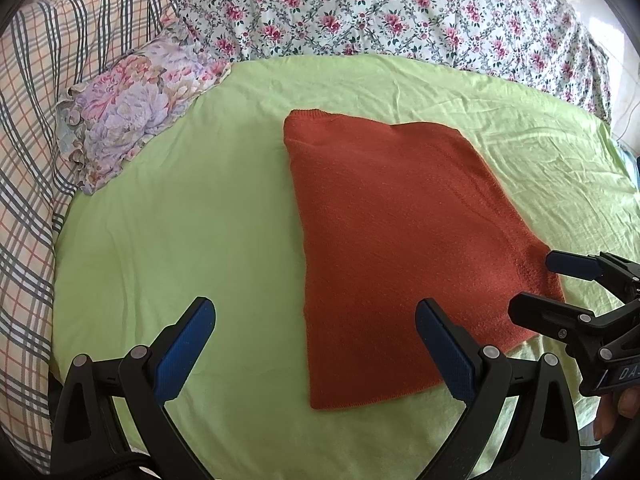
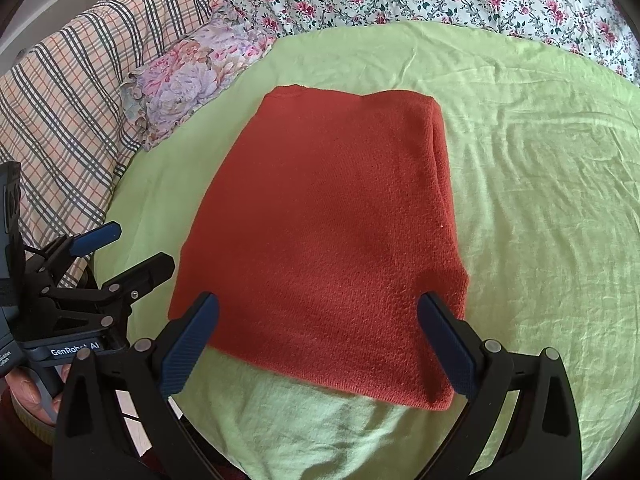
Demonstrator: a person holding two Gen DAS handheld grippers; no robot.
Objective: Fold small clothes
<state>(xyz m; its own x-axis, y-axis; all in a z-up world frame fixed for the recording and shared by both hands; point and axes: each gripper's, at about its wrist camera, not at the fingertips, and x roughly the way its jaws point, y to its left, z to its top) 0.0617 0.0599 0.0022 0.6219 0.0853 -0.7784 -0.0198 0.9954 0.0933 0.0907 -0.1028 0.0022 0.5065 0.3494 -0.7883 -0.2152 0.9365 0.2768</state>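
A rust-orange knitted garment (image 1: 400,248) lies folded into a flat rectangle on the light green sheet (image 1: 180,220); it also shows in the right wrist view (image 2: 328,232). My left gripper (image 1: 316,336) is open and empty, hovering over the garment's near left edge. It also shows at the left of the right wrist view (image 2: 132,248). My right gripper (image 2: 318,328) is open and empty above the garment's near edge. It also shows at the right of the left wrist view (image 1: 536,284), by the garment's near right corner.
A pastel floral pillow (image 1: 132,116) lies at the sheet's far left. A plaid quilt (image 1: 44,120) is bunched along the left. A rose-print cover (image 1: 400,8) runs along the back. The green sheet (image 2: 540,200) stretches to the right of the garment.
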